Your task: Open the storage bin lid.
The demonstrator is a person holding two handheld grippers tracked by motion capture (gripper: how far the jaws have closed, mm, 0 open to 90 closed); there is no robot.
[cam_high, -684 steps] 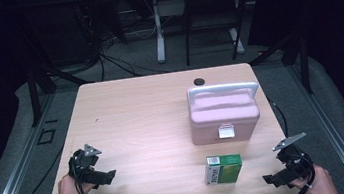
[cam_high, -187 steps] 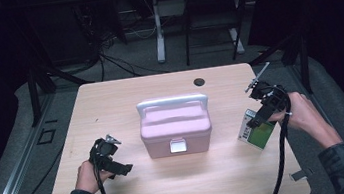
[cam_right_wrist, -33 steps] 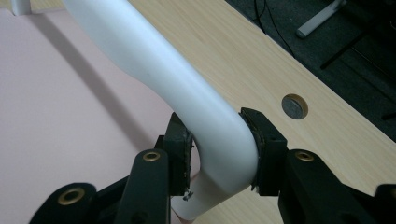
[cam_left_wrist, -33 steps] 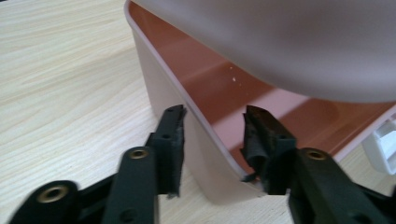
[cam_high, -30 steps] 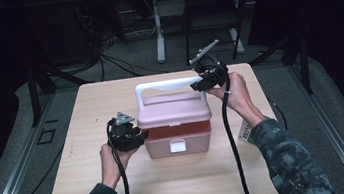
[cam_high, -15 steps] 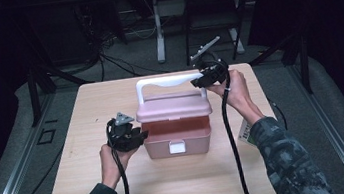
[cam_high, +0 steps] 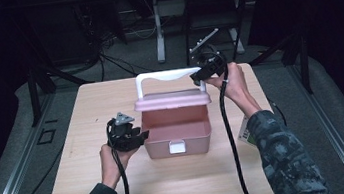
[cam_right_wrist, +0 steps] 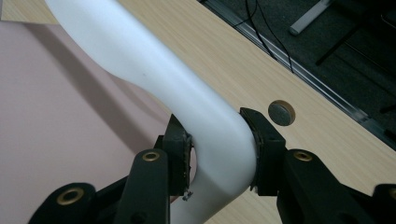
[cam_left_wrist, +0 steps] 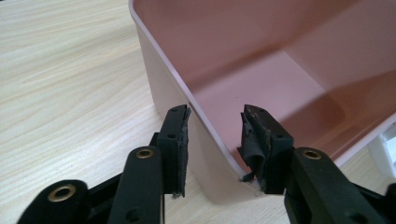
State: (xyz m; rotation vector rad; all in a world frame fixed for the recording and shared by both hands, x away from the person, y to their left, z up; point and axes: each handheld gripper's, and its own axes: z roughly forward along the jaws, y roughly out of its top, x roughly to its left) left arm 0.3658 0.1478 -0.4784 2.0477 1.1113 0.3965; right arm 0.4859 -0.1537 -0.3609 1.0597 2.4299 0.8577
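Right gripper [cam_right_wrist: 215, 154] is clamped on the white handle [cam_right_wrist: 187, 116], lifting the light, rigid lid [cam_high: 172, 100]; left gripper [cam_left_wrist: 212, 140] sits apart, straddling the pink box [cam_high: 178, 139] wall.

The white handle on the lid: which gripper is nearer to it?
Right. The right gripper is clamped on the white handle; the left gripper straddles the pink box wall below.
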